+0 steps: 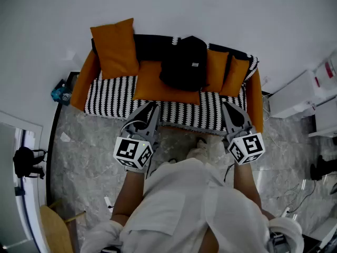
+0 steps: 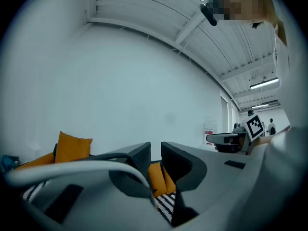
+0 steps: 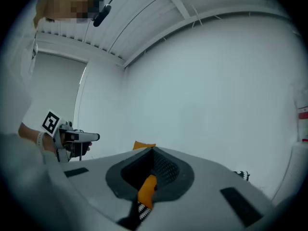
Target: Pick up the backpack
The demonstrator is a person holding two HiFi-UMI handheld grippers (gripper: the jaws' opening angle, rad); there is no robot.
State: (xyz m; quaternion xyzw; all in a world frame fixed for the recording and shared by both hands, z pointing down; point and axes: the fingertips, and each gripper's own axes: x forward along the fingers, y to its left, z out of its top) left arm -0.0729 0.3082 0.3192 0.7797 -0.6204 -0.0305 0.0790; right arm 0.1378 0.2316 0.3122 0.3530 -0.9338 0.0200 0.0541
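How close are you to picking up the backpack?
Nothing is done yet: the backpack sits untouched on the sofa. Both are empty, left tongs slightly apart, right tongs shut, held short of it. Still left: reach, grip, lift.

No lettering can be read anywhere. The backpack [image 1: 184, 62] carries a small white label [image 1: 195, 64], too small to make out. A red-and-white sign [image 2: 208, 130] on the wall [image 2: 144, 81] is equally illegible.
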